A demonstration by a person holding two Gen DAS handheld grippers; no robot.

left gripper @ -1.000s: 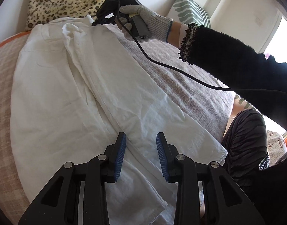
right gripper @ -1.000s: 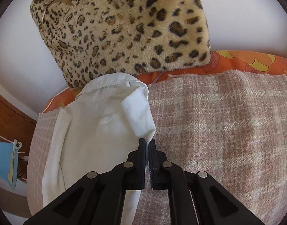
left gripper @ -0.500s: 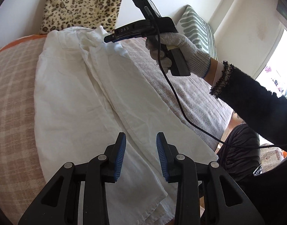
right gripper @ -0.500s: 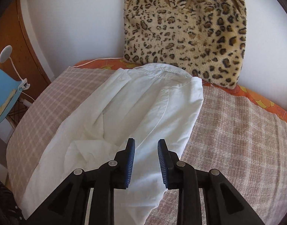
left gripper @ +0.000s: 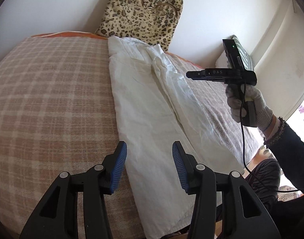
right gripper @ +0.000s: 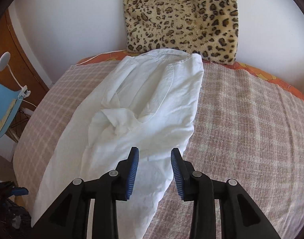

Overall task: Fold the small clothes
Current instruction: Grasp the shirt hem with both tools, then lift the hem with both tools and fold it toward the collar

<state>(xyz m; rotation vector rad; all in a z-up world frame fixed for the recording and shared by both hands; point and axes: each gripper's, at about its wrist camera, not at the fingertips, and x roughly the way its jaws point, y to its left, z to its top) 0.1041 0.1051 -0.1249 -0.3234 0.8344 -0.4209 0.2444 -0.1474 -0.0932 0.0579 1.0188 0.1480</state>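
A white shirt point(left gripper: 152, 115) lies lengthwise on the checked bedspread point(left gripper: 52, 103), both sides folded toward the middle, collar at the far end. My left gripper point(left gripper: 149, 149) is open and empty above the shirt's near hem. The right gripper point(left gripper: 191, 73) shows in the left wrist view, held by a gloved hand point(left gripper: 249, 103) in the air right of the shirt. In the right wrist view the shirt point(right gripper: 152, 99) has a bunched sleeve in its middle. My right gripper point(right gripper: 154, 155) is open and empty above its right edge.
A leopard-print cushion point(left gripper: 140, 12) leans on the white wall behind the collar. A striped pillow point(left gripper: 243, 53) lies at the far right. A blue chair point(right gripper: 2, 107) and wooden furniture point(right gripper: 14, 45) stand left of the bed. The bed edge is near the shirt's hem.
My right gripper let go of the shirt's shoulder edge, opened and drew back and up. My left gripper swung left and opened wider over the hem.
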